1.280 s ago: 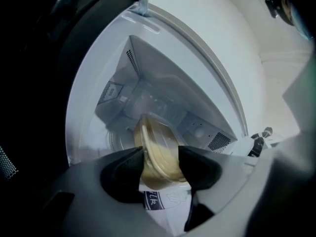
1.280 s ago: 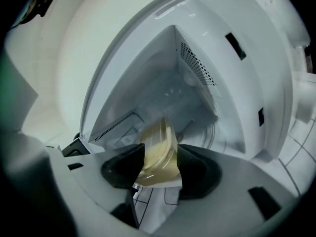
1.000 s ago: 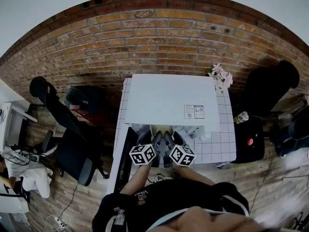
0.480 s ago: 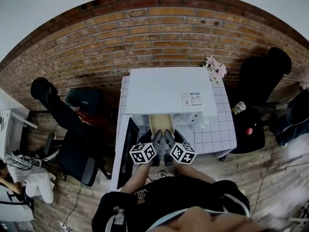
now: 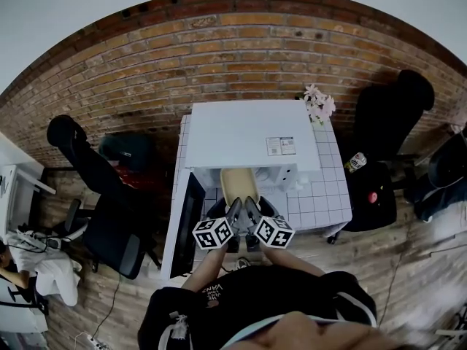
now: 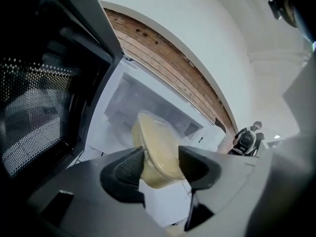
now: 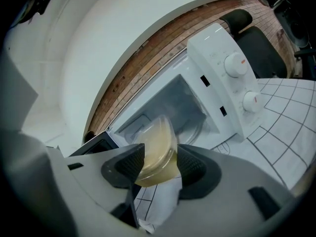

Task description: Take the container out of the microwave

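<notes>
A clear tub of pale yellow food, the container (image 5: 238,184), hangs just in front of the open white microwave (image 5: 252,133), above the tiled table (image 5: 325,201). My left gripper (image 5: 233,212) and right gripper (image 5: 252,213) hold it from either side at its near end. In the left gripper view the container (image 6: 155,149) sits tilted between the pads of my left gripper (image 6: 160,168), with the lit cavity (image 6: 129,102) behind it. The right gripper view has the container (image 7: 157,150) pinched in my right gripper (image 7: 160,168), outside the cavity (image 7: 174,105).
The microwave door (image 5: 185,225) stands open at the left, dark and meshed (image 6: 34,102). Two control knobs (image 7: 236,64) are on the panel at the right. Flowers (image 5: 315,102) stand at the table's back right corner. Black chairs flank the table, and a brick wall is behind it.
Both grippers have drawn back toward me with the container, so more of it shows in front of the microwave's opening than before.
</notes>
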{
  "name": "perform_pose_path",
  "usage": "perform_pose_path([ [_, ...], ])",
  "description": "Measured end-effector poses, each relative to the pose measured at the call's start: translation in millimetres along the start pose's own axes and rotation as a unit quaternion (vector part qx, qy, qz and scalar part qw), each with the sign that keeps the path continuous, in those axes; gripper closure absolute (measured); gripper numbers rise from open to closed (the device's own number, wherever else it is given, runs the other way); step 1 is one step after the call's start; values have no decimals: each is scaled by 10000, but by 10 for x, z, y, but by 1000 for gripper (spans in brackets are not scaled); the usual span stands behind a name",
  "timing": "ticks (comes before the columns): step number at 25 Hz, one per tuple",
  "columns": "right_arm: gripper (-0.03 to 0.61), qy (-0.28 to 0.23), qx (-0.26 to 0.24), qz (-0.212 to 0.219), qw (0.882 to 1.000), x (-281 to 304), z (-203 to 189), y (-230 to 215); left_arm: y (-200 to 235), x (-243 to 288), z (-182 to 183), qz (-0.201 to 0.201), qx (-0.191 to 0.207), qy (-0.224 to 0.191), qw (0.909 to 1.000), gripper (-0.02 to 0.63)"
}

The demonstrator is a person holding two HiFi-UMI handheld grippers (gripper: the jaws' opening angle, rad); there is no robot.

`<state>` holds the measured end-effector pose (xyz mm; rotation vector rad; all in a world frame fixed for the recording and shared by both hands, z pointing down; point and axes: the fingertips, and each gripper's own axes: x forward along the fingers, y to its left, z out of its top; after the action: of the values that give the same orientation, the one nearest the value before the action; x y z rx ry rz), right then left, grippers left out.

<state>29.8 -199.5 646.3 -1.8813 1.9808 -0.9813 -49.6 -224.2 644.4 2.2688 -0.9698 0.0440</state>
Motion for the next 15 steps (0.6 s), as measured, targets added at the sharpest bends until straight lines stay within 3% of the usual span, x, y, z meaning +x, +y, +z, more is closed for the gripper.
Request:
perform_pose_path([
  [15,379,347,-145,404,9985,-398,110,-198,-439,-117,-265,393,-185,-280,9987,387],
])
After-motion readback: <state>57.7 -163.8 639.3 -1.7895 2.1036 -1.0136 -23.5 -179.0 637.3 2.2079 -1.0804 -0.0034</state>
